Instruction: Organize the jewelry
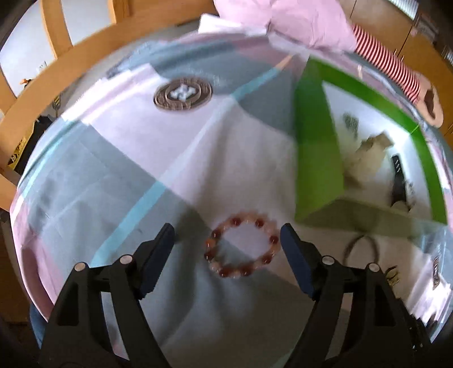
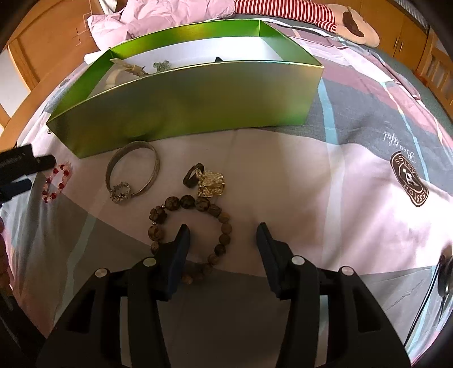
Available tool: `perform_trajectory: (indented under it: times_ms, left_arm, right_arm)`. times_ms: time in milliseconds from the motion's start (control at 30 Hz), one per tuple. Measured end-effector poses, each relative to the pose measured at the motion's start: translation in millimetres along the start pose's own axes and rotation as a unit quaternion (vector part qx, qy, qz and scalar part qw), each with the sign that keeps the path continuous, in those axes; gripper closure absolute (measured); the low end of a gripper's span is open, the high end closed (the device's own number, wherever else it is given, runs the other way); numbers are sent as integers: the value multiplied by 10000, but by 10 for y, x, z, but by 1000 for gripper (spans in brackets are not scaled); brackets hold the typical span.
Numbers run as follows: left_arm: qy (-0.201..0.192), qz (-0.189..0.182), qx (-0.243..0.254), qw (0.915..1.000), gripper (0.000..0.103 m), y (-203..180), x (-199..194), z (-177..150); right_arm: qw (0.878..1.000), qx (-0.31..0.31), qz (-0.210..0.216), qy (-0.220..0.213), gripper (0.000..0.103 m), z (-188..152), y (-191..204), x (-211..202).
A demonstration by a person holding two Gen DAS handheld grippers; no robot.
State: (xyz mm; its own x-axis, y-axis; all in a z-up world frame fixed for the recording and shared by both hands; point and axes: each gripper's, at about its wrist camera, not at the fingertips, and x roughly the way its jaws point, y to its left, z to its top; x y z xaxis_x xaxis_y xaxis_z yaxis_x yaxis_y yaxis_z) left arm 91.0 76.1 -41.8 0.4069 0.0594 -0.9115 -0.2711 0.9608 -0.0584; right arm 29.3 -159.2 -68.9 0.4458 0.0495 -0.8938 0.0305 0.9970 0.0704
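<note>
A red and pink bead bracelet (image 1: 243,245) lies on the patchwork bedspread, between the fingers of my open left gripper (image 1: 228,236); it also shows at the far left of the right wrist view (image 2: 55,182). My right gripper (image 2: 223,236) is open above a brown stone-bead bracelet (image 2: 189,223), its left finger inside the loop. Beyond lie a metal bangle (image 2: 133,169), a small sparkly ring (image 2: 121,192), a dark ring (image 2: 193,175) and a gold brooch (image 2: 211,183). A green open box (image 2: 181,99) holds several pieces; in the left wrist view the box (image 1: 314,147) stands to the right.
A pink crumpled cloth (image 2: 170,14) and a striped plush toy (image 2: 311,14) lie behind the box. Wooden bed rails (image 1: 70,59) curve along the far left. My left gripper's fingers (image 2: 25,161) show at the left edge of the right wrist view.
</note>
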Motion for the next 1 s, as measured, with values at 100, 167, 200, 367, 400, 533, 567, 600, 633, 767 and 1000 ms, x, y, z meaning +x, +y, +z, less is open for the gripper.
perform_trajectory:
  times_ms: [100, 167, 200, 367, 400, 533, 567, 600, 633, 767, 1000]
  left_arm:
    - [220, -74, 253, 9994, 27, -97, 88, -40]
    - [308, -67, 435, 9986, 33, -168, 125, -74]
    - [312, -35, 512, 9982, 33, -192, 134, -89]
    - [260, -42, 851, 9960, 55, -320, 142, -148]
    - [230, -35, 935, 9953, 58, -350, 142, -172]
    - [140, 2, 1249, 9921, 72, -466, 111, -234]
    - [142, -58, 1304, 9913, 78, -488, 103, -243]
    - [149, -125, 1335, 9909, 79, -499, 93, -252]
    - [142, -196, 1400, 9899, 80, -525, 84, -260]
    - [126, -363, 1682, 9850, 87, -650, 47, -313]
    - [160, -890, 1645, 9822, 86, -673, -13, -315]
  right_arm:
    - [10000, -27, -22, -35, 53, 1, 0, -7]
    - [10000, -55, -38, -70, 53, 13, 50, 9]
    - [9999, -68, -46, -84, 53, 11, 53, 8]
    - [9998, -93, -68, -131, 54, -4, 16, -10]
    - [9998, -96, -65, -136, 54, -5, 21, -7]
    - [9998, -82, -21, -170, 62, -6, 36, -5]
    - [9998, -72, -9, -181, 64, -16, 24, -17]
    - [9998, -46, 24, -196, 72, -18, 14, -27]
    - [9998, -17, 57, -204, 84, -20, 5, -35]
    - [9993, 175, 283, -186, 95, -36, -58, -73]
    - [9983, 347, 412, -225, 95, -60, -117, -184]
